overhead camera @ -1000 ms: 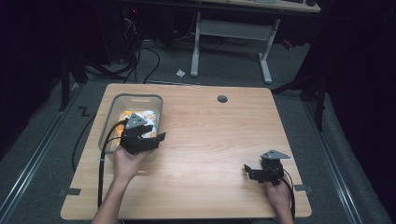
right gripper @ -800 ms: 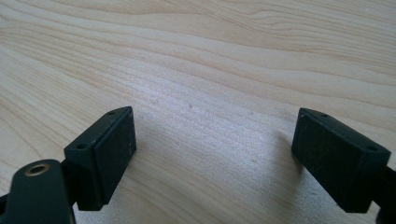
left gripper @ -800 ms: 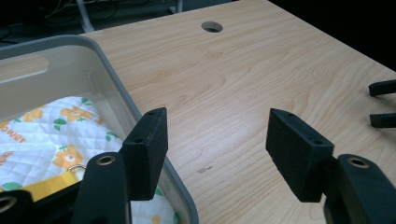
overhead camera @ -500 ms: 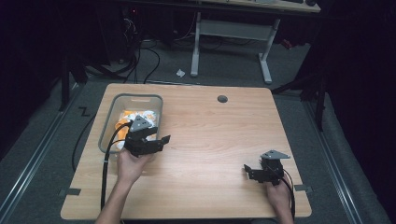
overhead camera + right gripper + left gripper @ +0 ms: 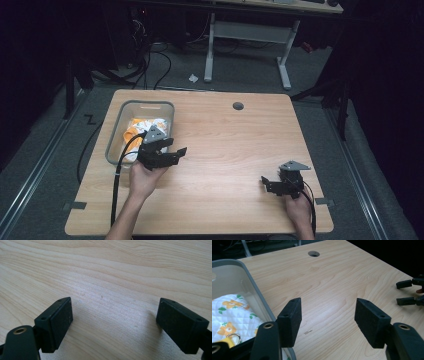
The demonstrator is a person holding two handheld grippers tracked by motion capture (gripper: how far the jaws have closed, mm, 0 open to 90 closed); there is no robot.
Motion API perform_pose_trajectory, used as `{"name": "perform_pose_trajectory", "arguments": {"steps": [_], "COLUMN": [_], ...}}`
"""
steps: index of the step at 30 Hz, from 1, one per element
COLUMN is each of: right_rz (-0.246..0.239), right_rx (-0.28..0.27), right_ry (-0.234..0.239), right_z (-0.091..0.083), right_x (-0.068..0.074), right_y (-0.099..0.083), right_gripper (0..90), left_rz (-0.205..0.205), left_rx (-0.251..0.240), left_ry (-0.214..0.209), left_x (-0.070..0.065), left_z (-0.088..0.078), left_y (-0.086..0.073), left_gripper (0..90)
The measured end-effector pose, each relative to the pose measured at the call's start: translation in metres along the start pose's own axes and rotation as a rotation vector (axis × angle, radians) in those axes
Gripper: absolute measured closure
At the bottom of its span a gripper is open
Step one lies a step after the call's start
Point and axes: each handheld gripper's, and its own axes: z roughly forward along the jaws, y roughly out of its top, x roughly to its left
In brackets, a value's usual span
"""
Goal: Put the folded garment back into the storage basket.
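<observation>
The bin (image 5: 116,131) sits just beside my left claw (image 5: 174,155), on its left, a clear grey-rimmed tub at the table's left side. Inside it lies a cloth (image 5: 134,131), white and quilted with orange and green print; in the left gripper view the cloth (image 5: 234,315) fills the bin's floor close under my left jaw, and a small metal ring (image 5: 233,336) rests on it by a yellow strap. The bin's rim (image 5: 254,290) runs right alongside that jaw.

My left claw (image 5: 327,317) is released: the jaws stand apart with nothing but bare table (image 5: 332,285) between them. Ahead of it is the table's round hole (image 5: 313,253). My right claw (image 5: 270,183) is well apart, off to the right near the table's front edge; it too is released, jaws wide over plain wood (image 5: 112,290), gripping nothing.

Against a second ago, my left claw has drawn back out of the bin. It was over the cloth then; now it hangs over the wood just past the rim. Its jaws hold the same gap. The cloth lies in the bin as before. My right claw has not shifted.
</observation>
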Motion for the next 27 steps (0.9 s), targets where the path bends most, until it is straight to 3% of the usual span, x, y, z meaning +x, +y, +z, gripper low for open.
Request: {"name": "perform_pose_trajectory", "arguments": {"steps": [27], "right_rz": [0.003], "right_rx": [0.000], "right_ry": [0.000], "right_z": [0.000], "right_x": [0.000], "right_y": [0.000], "right_gripper": [13.8], "left_rz": [0.017], "left_rx": [-0.006], "left_ry": [-0.067], "left_x": [-0.021], "left_z": [0.011], "left_y": [-0.001], "left_gripper": [38.5]}}
